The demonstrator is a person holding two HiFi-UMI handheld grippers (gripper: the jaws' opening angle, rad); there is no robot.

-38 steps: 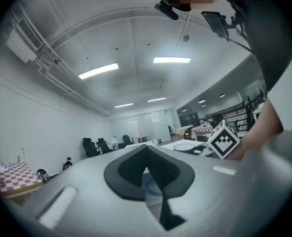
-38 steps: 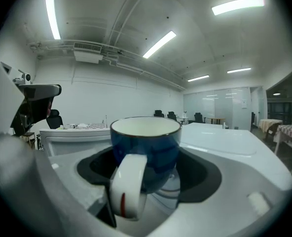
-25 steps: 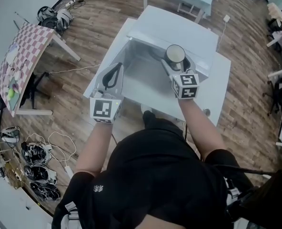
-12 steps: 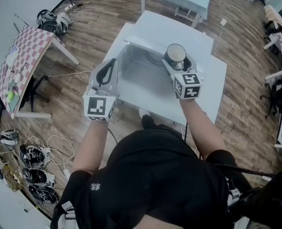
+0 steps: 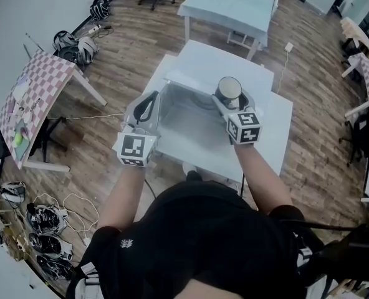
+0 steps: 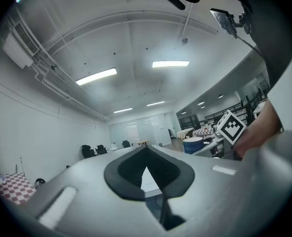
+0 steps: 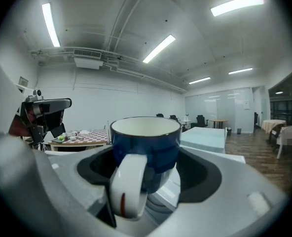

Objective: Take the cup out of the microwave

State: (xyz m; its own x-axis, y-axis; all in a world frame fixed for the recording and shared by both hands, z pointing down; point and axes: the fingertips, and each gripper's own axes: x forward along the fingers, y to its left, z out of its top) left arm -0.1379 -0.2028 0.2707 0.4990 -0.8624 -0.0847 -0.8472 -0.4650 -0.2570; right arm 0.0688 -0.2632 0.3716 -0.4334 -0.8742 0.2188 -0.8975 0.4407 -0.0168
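While right gripper [image 5: 230,96] clamps, one cup [image 7: 145,135]

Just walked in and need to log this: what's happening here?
A person holds a two-jaw gripper in each hand. The right gripper is clamped on a blue ceramic cup with a white handle, by the open white microwave on the white table. The left gripper is shut and empty, at the microwave's left.

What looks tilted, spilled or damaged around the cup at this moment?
Nothing stands out. The blue cup sits upright and level in the right tongs, which are shut on it. No spill or crack shows. The left tongs are shut and empty.
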